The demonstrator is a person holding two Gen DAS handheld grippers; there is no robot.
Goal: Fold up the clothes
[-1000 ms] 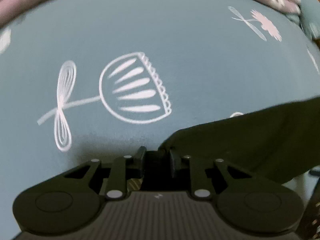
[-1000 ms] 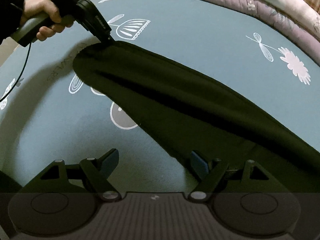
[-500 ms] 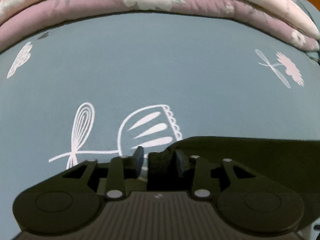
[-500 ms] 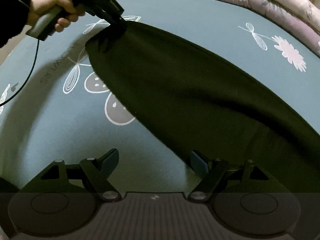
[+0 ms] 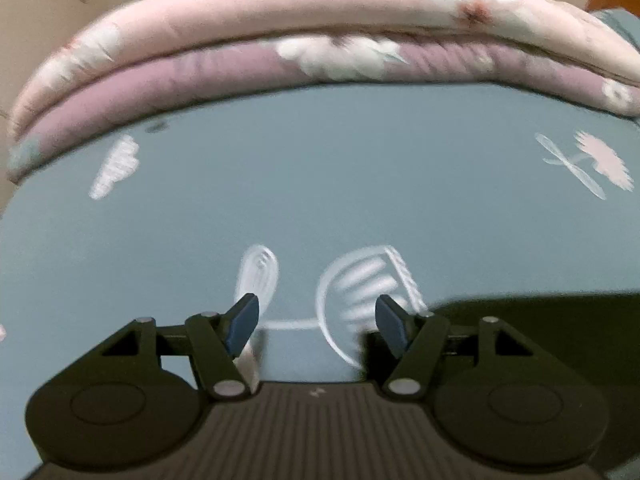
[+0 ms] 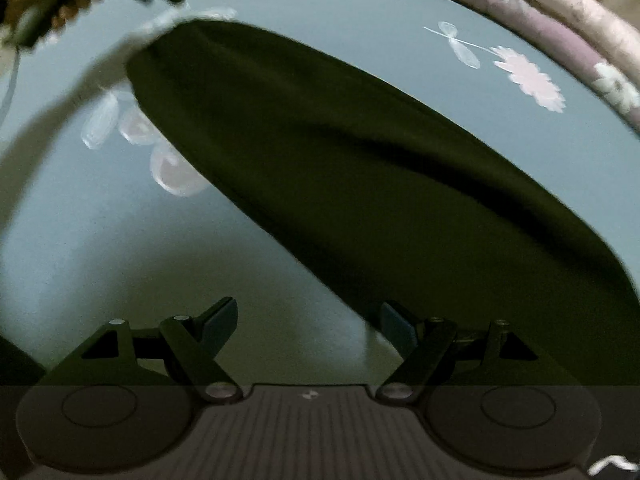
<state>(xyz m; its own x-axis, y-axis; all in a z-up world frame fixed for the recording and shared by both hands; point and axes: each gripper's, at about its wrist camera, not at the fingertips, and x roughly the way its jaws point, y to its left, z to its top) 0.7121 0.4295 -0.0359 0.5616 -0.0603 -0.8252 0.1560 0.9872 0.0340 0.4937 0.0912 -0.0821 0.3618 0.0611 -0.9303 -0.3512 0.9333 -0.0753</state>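
Dark garment [image 6: 360, 184] lies flat on the blue sheet [image 5: 320, 184], pink quilt [image 5: 320, 40] rolled up just behind. Left gripper [image 5: 318, 322] jaws are opening with nothing between them; right gripper [image 6: 306, 328] is spread wide at the cloth's edge, empty too.

Dark olive-black garment [image 6: 360, 168] on a grey-blue bedsheet [image 5: 320, 184] printed with white flowers; beyond it, pink floral quilts [image 5: 320, 12]

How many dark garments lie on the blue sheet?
1. The dark garment lies spread diagonally across the blue sheet; its right end runs out of view, so more may be hidden.
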